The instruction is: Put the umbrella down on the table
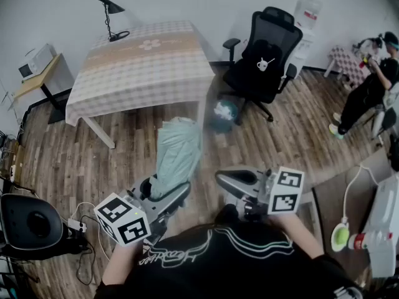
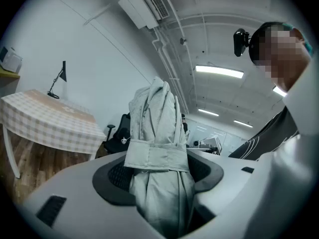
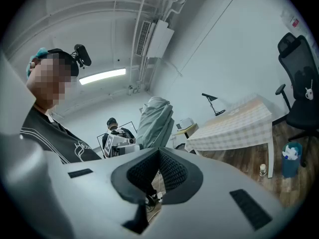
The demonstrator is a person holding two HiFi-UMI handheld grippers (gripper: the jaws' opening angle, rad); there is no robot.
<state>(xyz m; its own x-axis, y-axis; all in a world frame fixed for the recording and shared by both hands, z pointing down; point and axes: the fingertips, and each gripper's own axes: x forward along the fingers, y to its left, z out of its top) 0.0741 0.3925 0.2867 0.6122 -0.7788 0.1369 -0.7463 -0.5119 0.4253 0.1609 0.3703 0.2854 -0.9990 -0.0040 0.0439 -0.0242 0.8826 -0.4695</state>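
Note:
A folded pale green umbrella (image 1: 177,151), wrapped by its strap, stands between the jaws of my left gripper (image 1: 165,195). That gripper is shut on its lower part, over the wooden floor. In the left gripper view the umbrella (image 2: 157,148) rises upright out of the left gripper (image 2: 157,169), both pads against the fabric. My right gripper (image 1: 234,180) is beside it to the right, shut on nothing. From the right gripper (image 3: 159,156) the umbrella (image 3: 155,121) shows just beyond the jaw tips. The table (image 1: 143,55) with a checked cloth stands ahead, apart from both grippers.
A black desk lamp (image 1: 112,17) stands at the table's far corner. Right of the table are a black office chair (image 1: 265,55) and a small bin (image 1: 223,114). A person (image 1: 368,92) crouches at far right. Another black chair (image 1: 31,226) and cables lie at left.

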